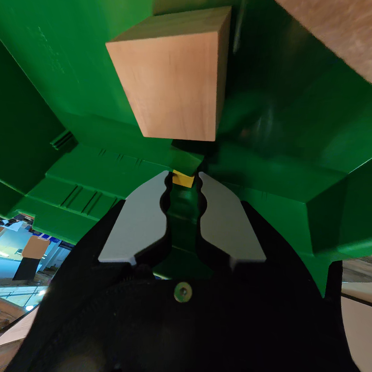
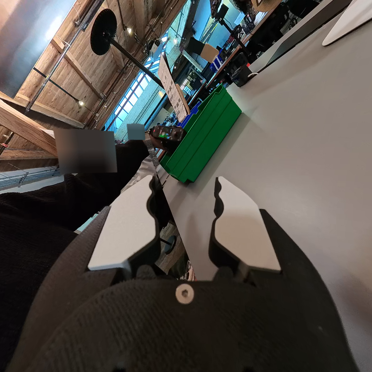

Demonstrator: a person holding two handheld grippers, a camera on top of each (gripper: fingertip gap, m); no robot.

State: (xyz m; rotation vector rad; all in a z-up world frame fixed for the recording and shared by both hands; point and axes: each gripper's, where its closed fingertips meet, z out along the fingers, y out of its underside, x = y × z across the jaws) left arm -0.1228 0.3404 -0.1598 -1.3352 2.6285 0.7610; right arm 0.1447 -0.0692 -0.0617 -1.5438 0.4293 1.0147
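Note:
My left gripper (image 1: pixel 184 177) reaches into a green plastic bin (image 1: pixel 80 80) and is shut on a small yellow block (image 1: pixel 182 180) held between its tips. A small green block (image 1: pixel 186 161) sits right behind the yellow one, touching it. A large plain wooden block (image 1: pixel 173 86) stands just beyond them in the bin. My right gripper (image 2: pixel 185 183) is open and empty, held tilted above the near edge of a grey table (image 2: pixel 302 181). It is well short of the green bin (image 2: pixel 203 136), where the left gripper (image 2: pixel 167 134) shows at the bin's rim.
Another wooden piece (image 1: pixel 332 30) fills the top right corner of the left wrist view. A person's black sleeve (image 2: pixel 112 181) reaches to the bin. A blue bin (image 2: pixel 192 111) stands behind the green one. A black box (image 2: pixel 241 74) and a white board (image 2: pixel 346 22) lie at the table's far end.

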